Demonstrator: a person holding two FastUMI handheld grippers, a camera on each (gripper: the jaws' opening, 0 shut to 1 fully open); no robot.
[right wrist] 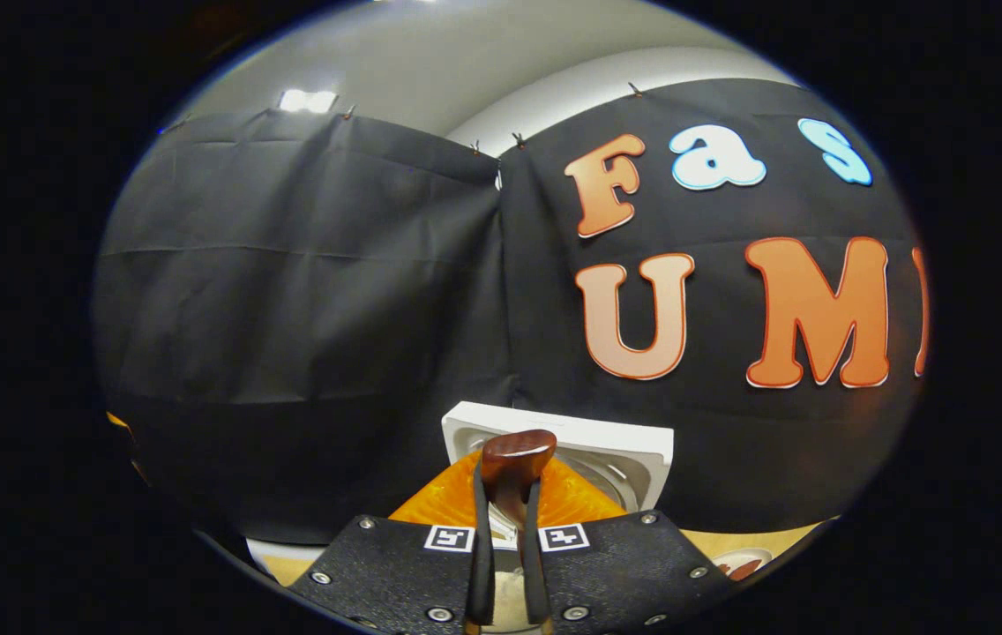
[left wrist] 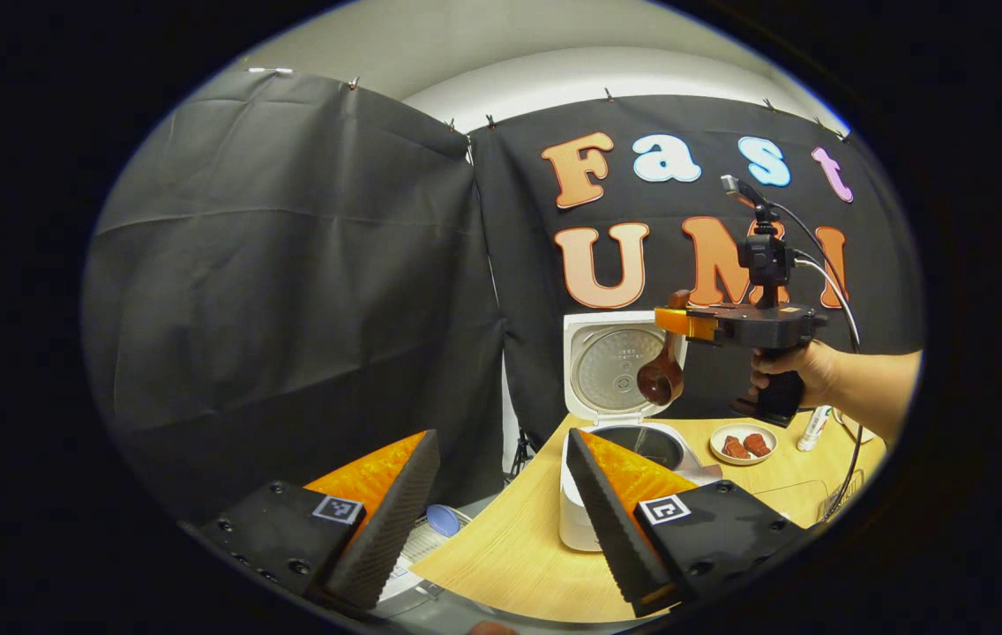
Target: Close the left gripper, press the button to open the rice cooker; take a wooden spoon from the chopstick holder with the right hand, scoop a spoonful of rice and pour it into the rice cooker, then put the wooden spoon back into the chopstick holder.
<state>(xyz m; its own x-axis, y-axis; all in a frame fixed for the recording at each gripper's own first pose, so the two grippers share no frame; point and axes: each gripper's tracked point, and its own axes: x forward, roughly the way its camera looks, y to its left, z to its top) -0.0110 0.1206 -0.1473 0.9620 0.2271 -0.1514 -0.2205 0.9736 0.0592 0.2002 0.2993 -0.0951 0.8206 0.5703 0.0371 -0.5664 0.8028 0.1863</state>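
In the left gripper view, the left gripper is being held with fingers spread wide, empty, before the open rice cooker; beyond, the wooden spoon is being tipped above its pot by the right gripper. In the right gripper view, the spoon's handle is being pinched between nearly closed fingers.

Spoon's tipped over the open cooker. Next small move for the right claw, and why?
Probably hold the tilt briefly, then lift away. The right claw grips the wooden spoon bowl-down above the rice cooker, lid up, and a thin stream of rice seems to fall into the pot.
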